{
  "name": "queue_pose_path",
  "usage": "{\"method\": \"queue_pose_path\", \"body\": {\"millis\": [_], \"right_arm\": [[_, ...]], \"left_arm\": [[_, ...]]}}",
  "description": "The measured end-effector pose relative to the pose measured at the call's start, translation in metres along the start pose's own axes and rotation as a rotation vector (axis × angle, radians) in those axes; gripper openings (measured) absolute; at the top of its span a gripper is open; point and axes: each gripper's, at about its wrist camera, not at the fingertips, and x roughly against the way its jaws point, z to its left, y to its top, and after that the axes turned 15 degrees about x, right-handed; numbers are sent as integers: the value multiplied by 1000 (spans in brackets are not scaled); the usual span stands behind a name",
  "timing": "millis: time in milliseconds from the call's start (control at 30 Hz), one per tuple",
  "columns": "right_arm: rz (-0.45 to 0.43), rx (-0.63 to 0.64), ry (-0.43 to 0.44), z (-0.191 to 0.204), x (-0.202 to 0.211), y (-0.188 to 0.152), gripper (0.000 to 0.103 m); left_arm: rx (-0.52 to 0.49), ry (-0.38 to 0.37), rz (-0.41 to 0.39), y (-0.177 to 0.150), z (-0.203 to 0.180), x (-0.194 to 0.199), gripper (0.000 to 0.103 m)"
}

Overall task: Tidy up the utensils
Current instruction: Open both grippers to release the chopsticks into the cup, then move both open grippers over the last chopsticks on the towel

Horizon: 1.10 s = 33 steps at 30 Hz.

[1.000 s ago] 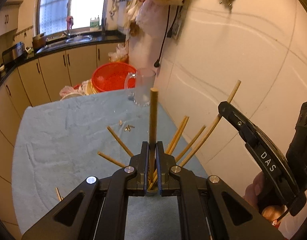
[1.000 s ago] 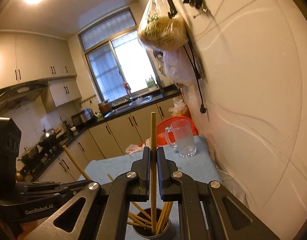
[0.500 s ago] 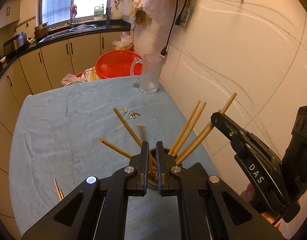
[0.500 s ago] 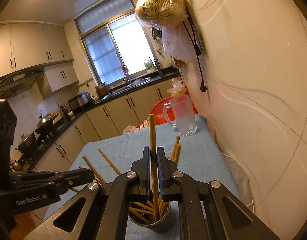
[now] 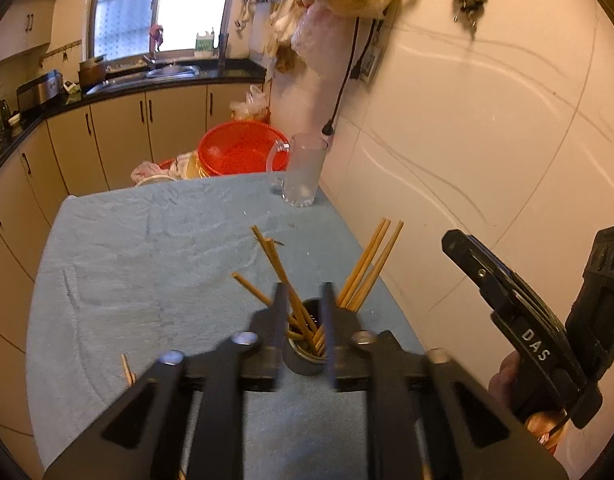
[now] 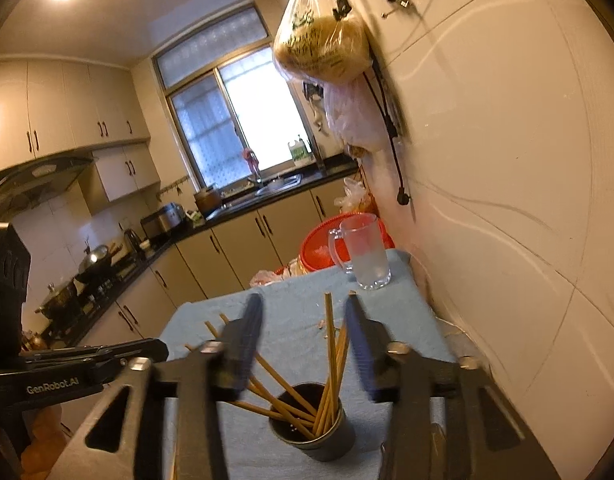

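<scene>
Right wrist view shows the right gripper with jaws spread apart, holding nothing, above the dark cup full of wooden chopsticks on the blue cloth. The left gripper is likewise released, over the same cup.

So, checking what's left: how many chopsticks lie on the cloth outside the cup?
1: a chopstick on the cloth, left of the cup. More may be hidden under the left hand-held gripper.

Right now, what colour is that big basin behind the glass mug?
Bright orange-red. The basin shows best in the left wrist view, just beyond the table's far edge.
</scene>
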Motion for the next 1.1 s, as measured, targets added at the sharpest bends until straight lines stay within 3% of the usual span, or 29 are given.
{"method": "queue_pose_path", "body": {"millis": [33, 133, 267, 433, 667, 867, 1100], "right_arm": [[-10, -2, -2, 1, 5, 0, 62], [-29, 4, -14, 7, 20, -1, 73], [-39, 5, -23, 15, 32, -9, 92], [3, 51, -7, 38, 36, -34, 97], [155, 131, 86, 85, 5, -81, 100], [331, 161, 177, 121, -37, -124, 100], [349, 157, 182, 116, -48, -131, 100]], "left_arm": [[2, 1, -16, -1, 1, 6, 35], [12, 9, -59, -6, 12, 26, 38], [52, 35, -96, -15, 40, 48, 55], [116, 115, -97, -33, 94, 58, 63], [296, 249, 26, -71, 194, 33, 63], [411, 317, 170, -84, 240, -7, 63], [480, 386, 260, -61, 259, -77, 61]]}}
